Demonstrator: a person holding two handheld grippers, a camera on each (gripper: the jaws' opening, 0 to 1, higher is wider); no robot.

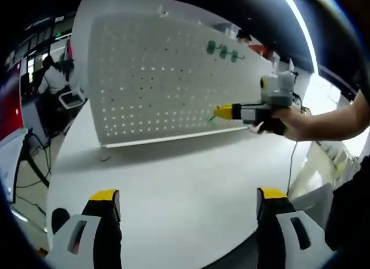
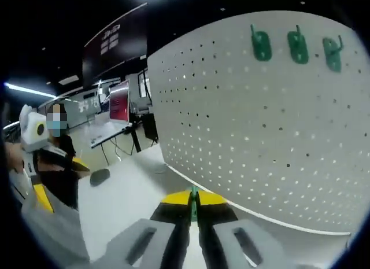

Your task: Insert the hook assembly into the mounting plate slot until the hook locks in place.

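Clamped between the yellow-tipped jaws of the right gripper (image 2: 194, 206) at 6 o'clock in the right gripper view: a thin green hook (image 2: 195, 203), held edge-on and aimed at the white pegboard (image 2: 260, 136), presumably to meet a hole squarely. Already hung at 1 o'clock on the board: three green hooks (image 2: 298, 46). Kept back over the white table (image 1: 173, 176), jaws spread and holding nothing: left gripper (image 1: 188, 205), likely to keep everything in sight.
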